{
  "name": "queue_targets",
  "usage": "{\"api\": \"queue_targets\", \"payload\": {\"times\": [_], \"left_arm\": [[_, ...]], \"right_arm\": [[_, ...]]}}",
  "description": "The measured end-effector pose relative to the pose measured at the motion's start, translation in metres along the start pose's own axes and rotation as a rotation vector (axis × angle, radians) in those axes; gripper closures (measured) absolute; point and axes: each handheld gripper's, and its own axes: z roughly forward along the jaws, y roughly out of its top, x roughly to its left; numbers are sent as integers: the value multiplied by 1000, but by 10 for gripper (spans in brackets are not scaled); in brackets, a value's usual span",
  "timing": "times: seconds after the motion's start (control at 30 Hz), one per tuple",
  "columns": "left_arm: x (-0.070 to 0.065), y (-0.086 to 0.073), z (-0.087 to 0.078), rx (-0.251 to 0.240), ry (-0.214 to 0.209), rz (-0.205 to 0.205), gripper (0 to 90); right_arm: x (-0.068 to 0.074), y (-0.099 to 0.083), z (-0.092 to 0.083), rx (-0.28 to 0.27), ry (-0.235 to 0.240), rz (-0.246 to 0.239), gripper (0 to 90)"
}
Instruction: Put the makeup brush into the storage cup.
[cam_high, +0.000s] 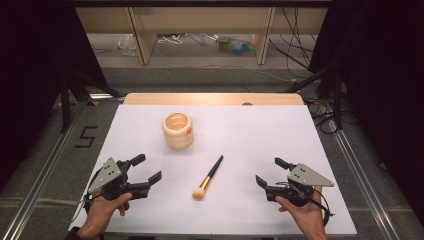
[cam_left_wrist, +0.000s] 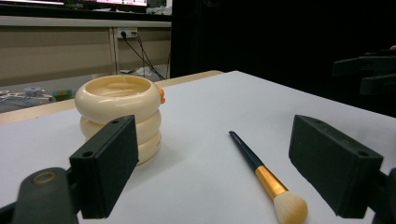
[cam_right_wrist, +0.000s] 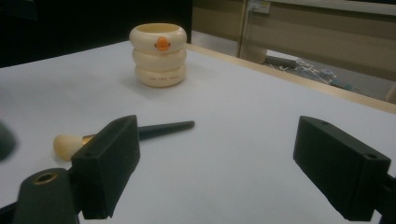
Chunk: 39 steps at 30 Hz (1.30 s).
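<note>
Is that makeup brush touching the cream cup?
Apart. The high view shows bare white table between the brush and the cup; the left gripper view shows the same gap.

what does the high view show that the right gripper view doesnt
The high view alone takes in the person's two hands, the left gripper and right gripper from above with jaws open and nothing between them, and the floor with cables beyond the table. The right gripper view alone shows the orange mark and small lettering on the side of the cream ringed cup. Both show that cup standing upright, the makeup brush lying flat, and the white tabletop.
</note>
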Motion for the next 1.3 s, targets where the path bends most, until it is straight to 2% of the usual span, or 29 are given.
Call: {"api": "queue_targets", "payload": {"times": [0.1, 0.17, 0.23, 0.27, 0.3, 0.33, 0.37, 0.4, 0.43, 0.63, 0.77, 0.83, 0.9, 0.93, 1.0, 1.13, 1.3], "left_arm": [[0, 0, 0, 2, 0, 0, 158], [0, 0, 0, 3, -1, 1, 158], [0, 0, 0, 4, -1, -1, 158], [0, 0, 0, 4, -2, -1, 158], [0, 0, 0, 4, -2, -1, 158], [0, -1, 1, -5, -9, -2, 158], [0, -1, 1, -3, -8, -2, 158], [0, -1, 1, -2, -8, -1, 158], [0, -1, 1, 4, -3, 0, 158], [0, -1, 1, 10, -4, 2, 158], [0, -1, 1, 12, -4, 2, 158], [0, -1, 2, 15, -3, 2, 158], [0, -1, 2, 16, -3, 0, 158], [-1, -1, 3, 18, -4, 3, 158], [0, -2, 3, 18, -5, 5, 158], [0, -2, 3, 21, -7, 4, 158], [0, -3, 5, 14, -13, -7, 158]], "right_arm": [[1, 0, 0, 13, 9, 10, 154], [0, 0, 1, 3, 6, -7, 154], [2, 0, 1, 20, 19, 0, 154], [1, 0, 2, 14, 16, -23, 155], [1, 0, 2, 14, 16, -23, 155], [1, 1, 0, 50, 27, -16, 155], [1, 1, 3, 24, 25, -34, 155], [2, 1, 3, 29, 33, -30, 156], [2, 2, 3, 46, 33, -51, 157], [3, 8, 9, 47, 56, -84, 161], [3, 11, 12, 70, 74, -105, 162], [3, 15, 14, 114, 108, -121, 163], [3, 16, 16, 120, 121, -125, 163], [3, 18, 19, 143, 141, -148, 163], [3, 19, 22, 150, 149, -158, 163], [2, 28, 36, 209, 195, -200, 160], [2, 37, 47, 222, 217, -216, 159]]}}
